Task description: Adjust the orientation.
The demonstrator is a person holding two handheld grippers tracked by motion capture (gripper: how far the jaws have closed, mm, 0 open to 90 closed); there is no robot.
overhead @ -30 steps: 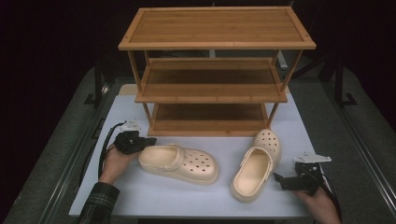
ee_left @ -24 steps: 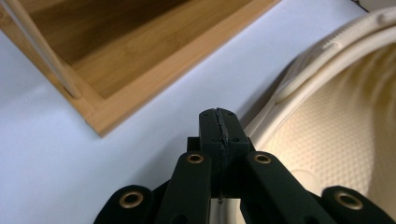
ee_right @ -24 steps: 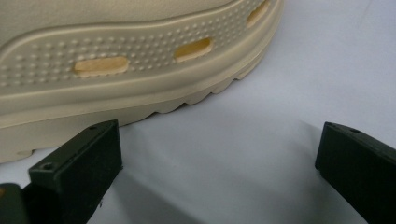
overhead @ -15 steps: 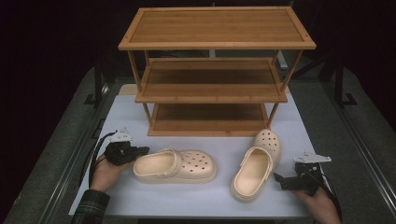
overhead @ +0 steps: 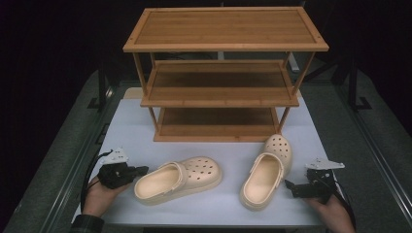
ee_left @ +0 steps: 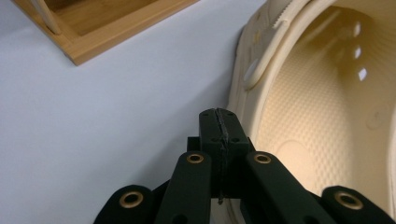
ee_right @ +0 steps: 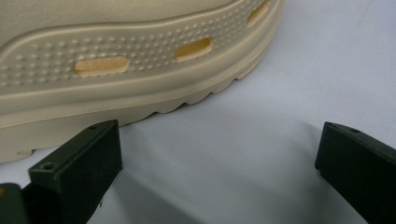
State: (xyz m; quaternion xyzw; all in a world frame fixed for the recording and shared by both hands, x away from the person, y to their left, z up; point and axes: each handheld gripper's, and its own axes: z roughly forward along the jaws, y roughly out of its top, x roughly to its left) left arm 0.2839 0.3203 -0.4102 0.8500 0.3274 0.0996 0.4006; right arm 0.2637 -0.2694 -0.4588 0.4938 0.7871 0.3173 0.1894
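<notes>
A: Starting at the far left, with the left gripper (overhead: 142,170): fully closed, pads pressed flat together, nothing pinched between them. Parked right at the heel rim of the left clog (overhead: 180,178). Touching or just beside, cannot tell.

B: Agreed on the left gripper view. No grip on the clog (ee_left: 327,116) there. Looks like nudging with a closed tip (ee_left: 219,126), not a pick-up.

A: So, as a judgement: lining up the pair on the white table (overhead: 131,131) ahead of stowing on the bamboo rack (overhead: 218,94). Nothing on any shelf yet.

B: Heading of that left clog?

A: Lying sole down, near the front edge. Long axis almost across the table, heel at the left, toe to the right and tipped slightly toward the rack.

B: Moving right, then, to the right clog (overhead: 267,172): also sole down, long axis running from the near edge toward the rack, toe away and leaning right, close to the rack's front right leg.

A: And at the far right, the right gripper (overhead: 290,186): spread wide, empty, low beside the outer heel side of that clog (ee_right: 116,56).

B: Next, probably: open the left, close on a heel rim or side wall, lift level, swing the toe toward the rack, slide onto the lowest shelf without clipping the legs.
</notes>
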